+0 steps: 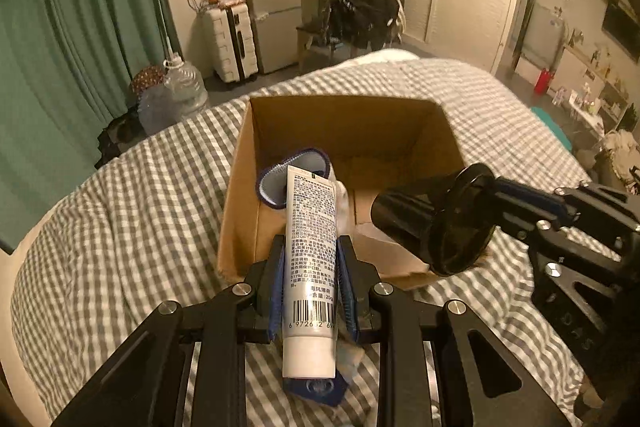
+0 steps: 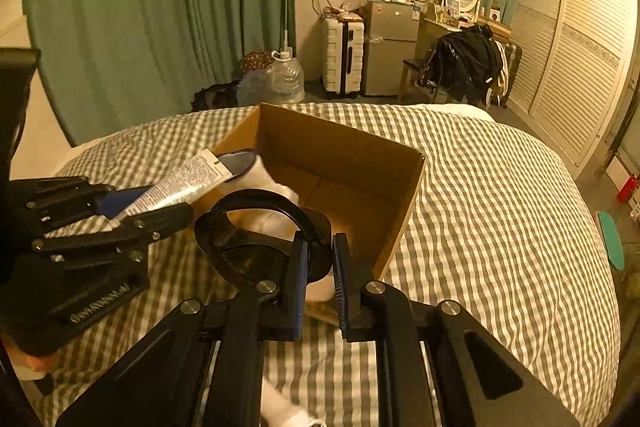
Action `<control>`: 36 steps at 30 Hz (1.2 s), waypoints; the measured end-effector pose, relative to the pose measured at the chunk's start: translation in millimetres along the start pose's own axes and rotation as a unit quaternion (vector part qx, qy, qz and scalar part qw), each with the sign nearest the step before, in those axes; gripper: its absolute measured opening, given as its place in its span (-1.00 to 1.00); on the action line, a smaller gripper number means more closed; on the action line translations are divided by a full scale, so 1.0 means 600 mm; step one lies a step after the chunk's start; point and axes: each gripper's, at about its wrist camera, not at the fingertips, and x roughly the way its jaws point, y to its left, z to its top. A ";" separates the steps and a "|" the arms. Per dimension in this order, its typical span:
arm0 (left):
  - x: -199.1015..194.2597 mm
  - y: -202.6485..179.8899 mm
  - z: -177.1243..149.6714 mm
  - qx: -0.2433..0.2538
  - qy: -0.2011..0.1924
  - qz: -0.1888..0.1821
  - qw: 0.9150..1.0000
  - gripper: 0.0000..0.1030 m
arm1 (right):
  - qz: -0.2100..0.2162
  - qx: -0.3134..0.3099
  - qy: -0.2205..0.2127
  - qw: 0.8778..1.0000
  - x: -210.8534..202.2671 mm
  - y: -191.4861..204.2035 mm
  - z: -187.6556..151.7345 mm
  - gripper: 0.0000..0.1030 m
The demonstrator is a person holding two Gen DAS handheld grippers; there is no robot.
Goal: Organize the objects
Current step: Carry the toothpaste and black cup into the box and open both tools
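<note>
Tube (image 1: 309, 267): light, soft, slick; left gripper (image 1: 310, 291) is clamped on its lower body, nose over the box (image 1: 344, 115)
Black cup (image 1: 430, 223): stiff, light; right gripper (image 2: 320, 283) pinches its rim at the box's near edge; likely to swing

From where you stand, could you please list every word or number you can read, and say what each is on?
"6 9726 2 69": partial digits under the barcode on the tube held in the left tongs.
"20g": just above that barcode.
Tube's dense print: too small to read.
Embossed lettering on the left tongs' body, right wrist view: too blurred.
</note>
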 end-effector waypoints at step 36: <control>-0.108 0.059 0.014 -0.021 -0.069 0.012 0.997 0.79 | -0.030 0.031 -0.072 0.996 -0.111 -0.025 0.040 0.73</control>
